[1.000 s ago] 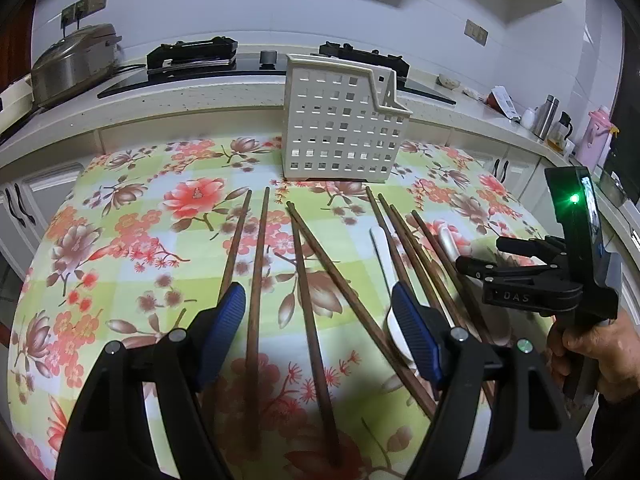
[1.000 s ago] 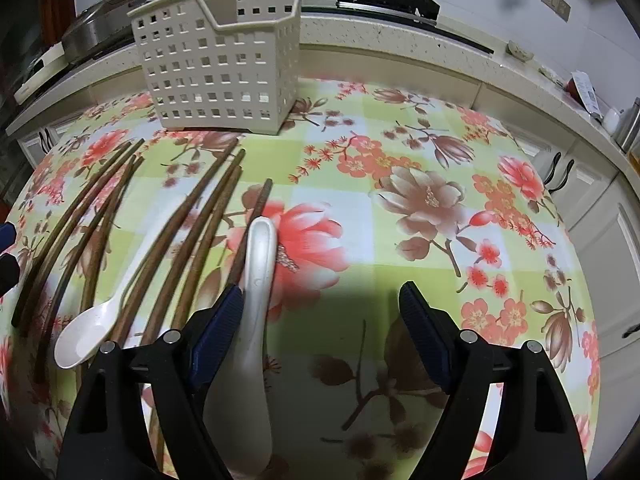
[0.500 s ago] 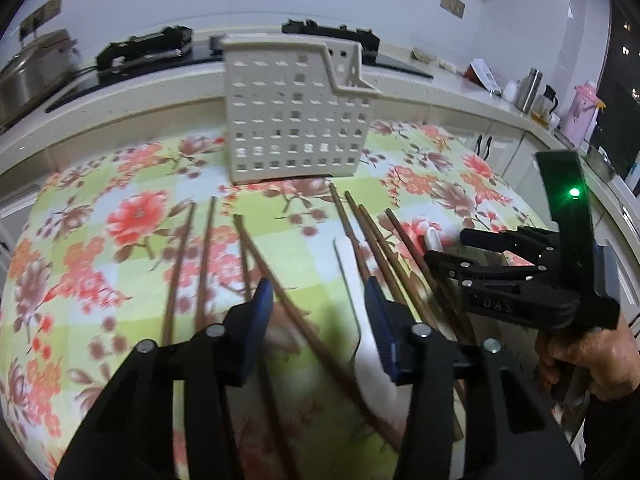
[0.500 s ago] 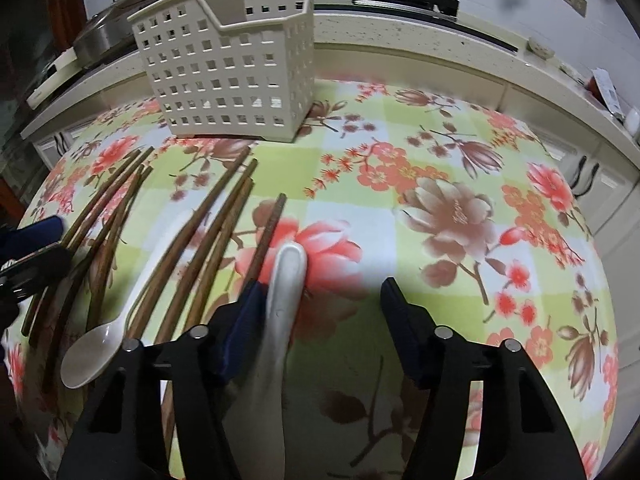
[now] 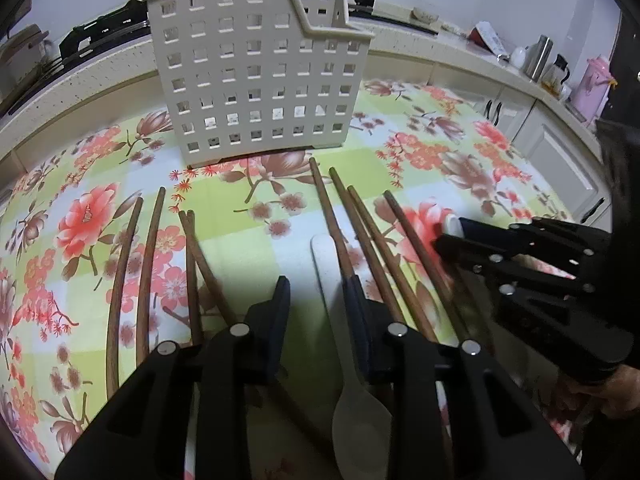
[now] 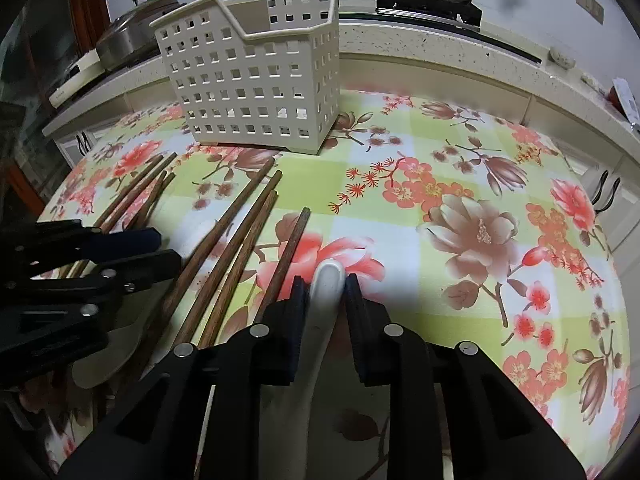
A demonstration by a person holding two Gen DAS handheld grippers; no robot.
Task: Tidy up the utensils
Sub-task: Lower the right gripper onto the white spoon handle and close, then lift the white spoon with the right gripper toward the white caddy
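Several brown wooden chopsticks and two white spoons lie on the floral tablecloth in front of a white perforated utensil holder. My left gripper is partly open, its jaws either side of one white spoon's handle, not touching it. My right gripper is shut on the other white spoon's handle at the table surface. The right gripper also shows in the left wrist view, just right of the chopsticks. The holder shows in the right wrist view too.
The floral tablecloth covers a round table. A counter with a stove and a rice cooker runs behind it. Bottles and a pink kettle stand at the far right.
Both grippers moved forward and down toward the table. The right gripper closed onto a white spoon's handle. The left gripper narrowed around the other spoon's handle.
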